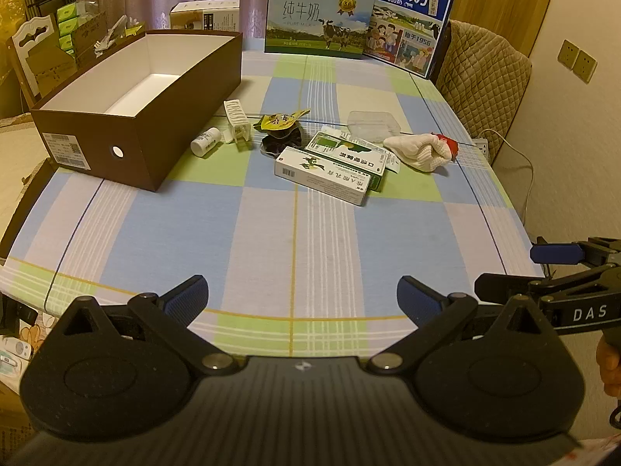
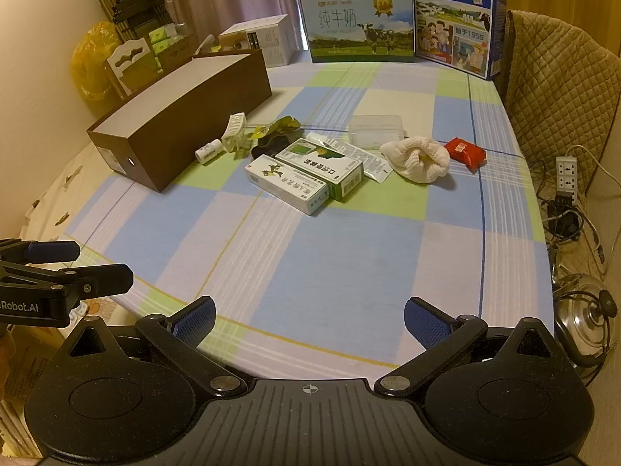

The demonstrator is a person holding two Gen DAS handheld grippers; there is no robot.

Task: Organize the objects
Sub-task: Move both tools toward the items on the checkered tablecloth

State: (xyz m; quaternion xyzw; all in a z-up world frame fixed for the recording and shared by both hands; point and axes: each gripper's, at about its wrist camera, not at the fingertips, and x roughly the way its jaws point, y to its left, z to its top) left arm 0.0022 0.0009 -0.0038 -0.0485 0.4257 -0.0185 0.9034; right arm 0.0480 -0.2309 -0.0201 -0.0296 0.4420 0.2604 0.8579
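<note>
An open brown box (image 1: pixel 155 116) with a white inside stands at the left of the checked table; it also shows in the right wrist view (image 2: pixel 186 124). Beside it lie a small white bottle (image 1: pixel 205 141), a white clip (image 1: pixel 236 120), a yellow-green packet (image 1: pixel 281 120), a dark scrunchie (image 1: pixel 281 141), two green-white medicine boxes (image 1: pixel 330 167), a clear plastic case (image 1: pixel 372 126), a white cloth (image 1: pixel 419 151) and a red packet (image 2: pixel 465 153). My left gripper (image 1: pixel 302 299) is open and empty above the near table edge. My right gripper (image 2: pixel 310 316) is open and empty, also near the front edge.
Two milk cartons (image 1: pixel 318 23) (image 1: pixel 411 19) stand at the table's far edge. A padded chair (image 1: pixel 485 73) is at the right. A power strip with cables (image 2: pixel 564 174) and a steel pot lid (image 2: pixel 586 318) lie on the floor at the right.
</note>
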